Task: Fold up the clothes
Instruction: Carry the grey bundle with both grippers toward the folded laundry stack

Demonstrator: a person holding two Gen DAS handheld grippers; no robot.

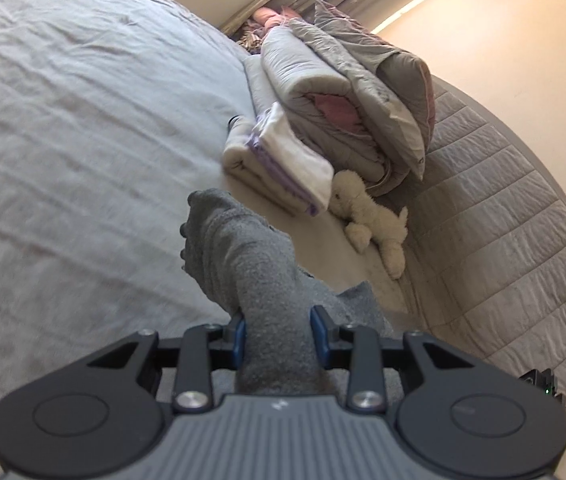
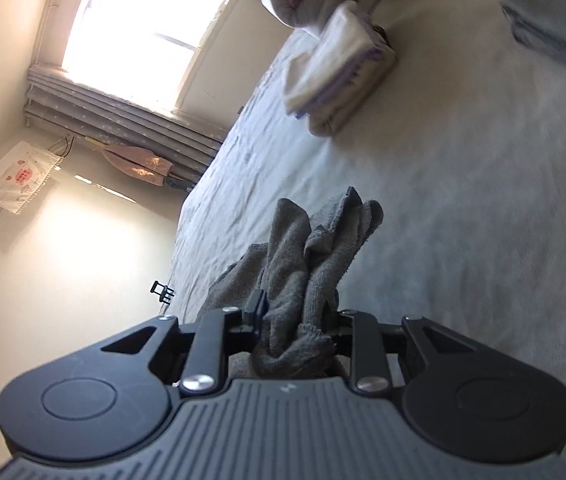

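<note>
From the left wrist camera, the left gripper is clamped on a grey garment: its two blue-padded fingers press a thick band of the knitted cloth from either side. The cloth runs forward from the gripper and ends in a bunched tip lifted above the bed, which is covered by a wrinkled pale grey sheet. Further along the bed, a small stack of folded white and lilac cloths lies flat. Just beside that stack is a cream soft toy, and behind both sits a pile of rolled grey and pink quilts. A quilted grey headboard curves along the right side, against a cream wall.

From the right wrist camera, the right gripper is also closed on the grey garment, with a crumpled wad of it packed between the fingers and loose folds standing up beyond them. The cloth hangs over the bed, whether it touches the sheet cannot be told. The folded cloths lie further up the bed, well apart from the garment. A bright window with grey curtains beneath it fills the far wall.
</note>
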